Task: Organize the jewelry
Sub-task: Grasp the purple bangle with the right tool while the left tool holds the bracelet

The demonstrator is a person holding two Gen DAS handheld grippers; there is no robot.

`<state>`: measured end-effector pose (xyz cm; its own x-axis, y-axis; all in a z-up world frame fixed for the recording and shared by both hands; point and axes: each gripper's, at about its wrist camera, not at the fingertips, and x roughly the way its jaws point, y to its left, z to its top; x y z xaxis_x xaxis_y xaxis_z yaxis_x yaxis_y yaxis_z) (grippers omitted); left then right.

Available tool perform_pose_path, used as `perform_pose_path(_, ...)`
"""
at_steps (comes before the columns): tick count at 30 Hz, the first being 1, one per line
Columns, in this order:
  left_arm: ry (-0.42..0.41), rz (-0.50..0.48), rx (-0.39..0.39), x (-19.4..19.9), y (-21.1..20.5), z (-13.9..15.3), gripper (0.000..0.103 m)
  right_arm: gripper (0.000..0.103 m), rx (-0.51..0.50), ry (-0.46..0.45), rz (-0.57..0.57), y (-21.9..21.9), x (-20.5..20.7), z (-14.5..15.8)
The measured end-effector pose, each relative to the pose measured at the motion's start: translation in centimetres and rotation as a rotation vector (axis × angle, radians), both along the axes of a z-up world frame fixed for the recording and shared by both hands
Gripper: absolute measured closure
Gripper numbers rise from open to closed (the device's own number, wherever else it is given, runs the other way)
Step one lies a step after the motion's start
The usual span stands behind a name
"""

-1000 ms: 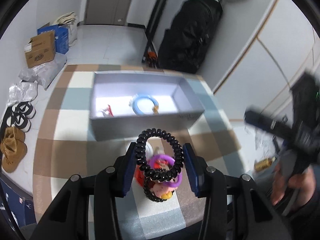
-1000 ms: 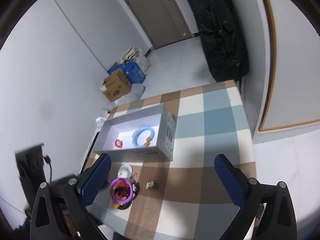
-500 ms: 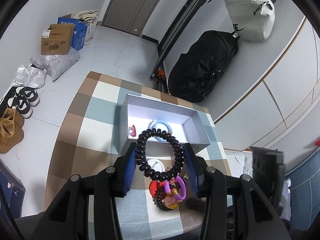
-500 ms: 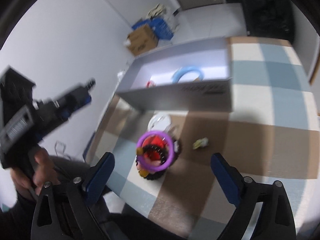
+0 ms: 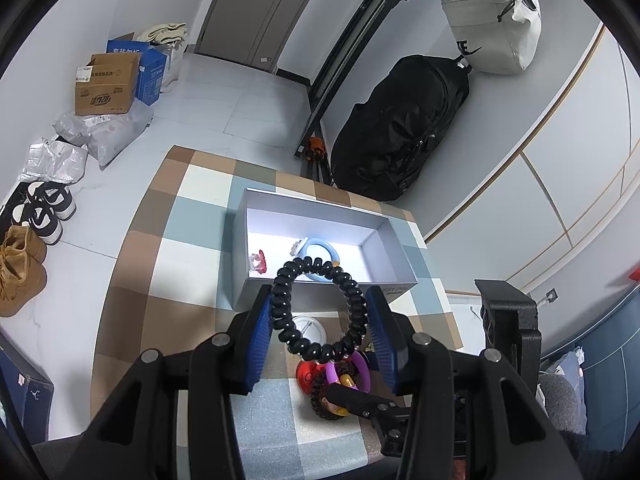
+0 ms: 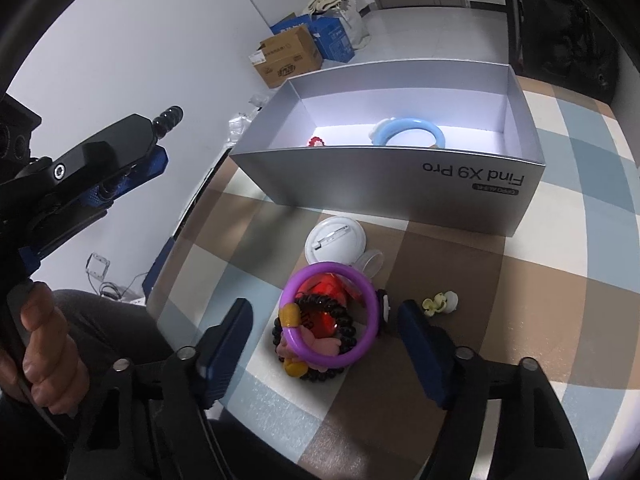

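Observation:
My left gripper (image 5: 320,316) is shut on a black spiral hair tie (image 5: 318,308) and holds it high above the checked table. It also shows in the right wrist view (image 6: 170,114). The grey open box (image 6: 400,188) holds a light blue bracelet (image 6: 410,132) and a small red piece (image 6: 316,142). My right gripper (image 6: 324,336) is open, low over a pile: a purple ring (image 6: 332,316), a red piece (image 6: 328,300) and a black bead bracelet (image 6: 320,372).
A white round badge (image 6: 336,240) and a small pale yellow charm (image 6: 440,302) lie on the tablecloth (image 6: 560,280) near the pile. Cardboard boxes (image 5: 106,84), shoes (image 5: 44,208) and a black bag (image 5: 400,132) are on the floor beyond the table.
My left gripper rose higher with the hair tie, away from the pile. My right gripper came down and closed in around the pile with the purple ring.

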<state>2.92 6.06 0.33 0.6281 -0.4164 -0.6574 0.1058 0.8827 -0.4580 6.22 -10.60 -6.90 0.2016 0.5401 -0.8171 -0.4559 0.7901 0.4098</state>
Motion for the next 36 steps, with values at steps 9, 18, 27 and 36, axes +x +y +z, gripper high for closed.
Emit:
perform_pose_path(9,-0.004,0.003,0.023,0.0,-0.5,0.0,0.063,0.049,0.002,-0.016,-0.02,-0.4,0.2,0.3)
perform_pose_path(18,-0.003,0.01,0.037,0.2,-1.0,0.0,0.063,0.05,0.053,-0.025,-0.07,-2.0,0.4,1.1)
perform_pose_path(27,0.001,0.004,0.068,0.3,-2.0,-0.1,0.063,0.05,0.079,-0.055,-0.086,-3.0,0.2,2.1)
perform_pose_path(36,-0.004,0.018,0.079,0.5,-2.4,0.0,0.063,0.05,0.12,-0.091,-0.117,-4.0,0.2,3.4)
